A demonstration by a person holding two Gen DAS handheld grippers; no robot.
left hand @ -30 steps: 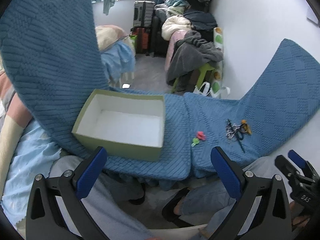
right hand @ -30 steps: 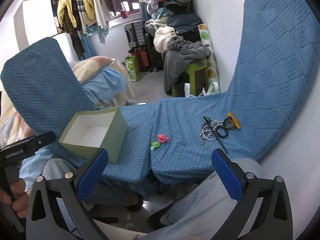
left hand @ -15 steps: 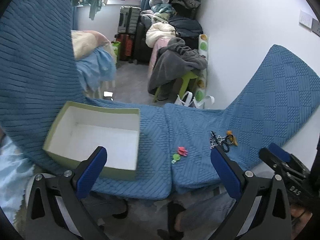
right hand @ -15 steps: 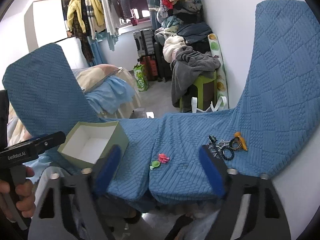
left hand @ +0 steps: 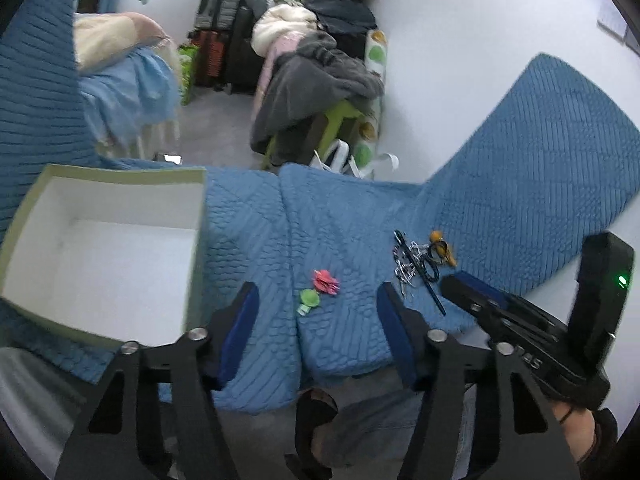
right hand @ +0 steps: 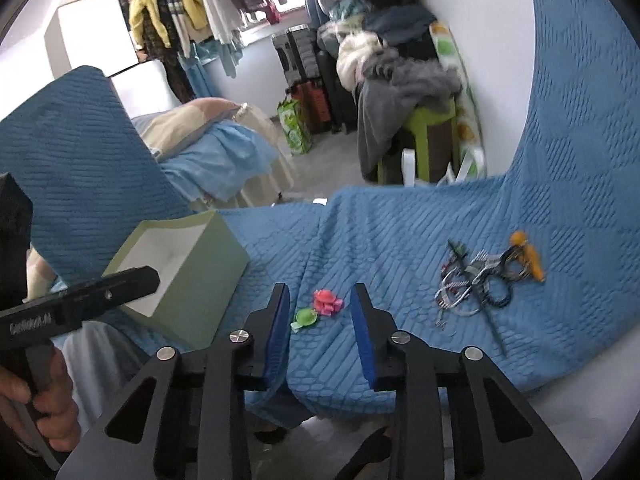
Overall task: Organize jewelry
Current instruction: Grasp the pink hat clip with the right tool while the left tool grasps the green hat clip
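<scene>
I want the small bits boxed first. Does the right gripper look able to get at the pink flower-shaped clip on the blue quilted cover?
Probably yes: the pink flower-shaped clip lies bare ahead of the right gripper, whose jaws are closing with nothing between them. Only the green round clip sits close beside it.

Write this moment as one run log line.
left gripper: closing, empty | right gripper: closing, empty | pink flower clip: on blue quilted cover | green cardboard box: empty
</scene>
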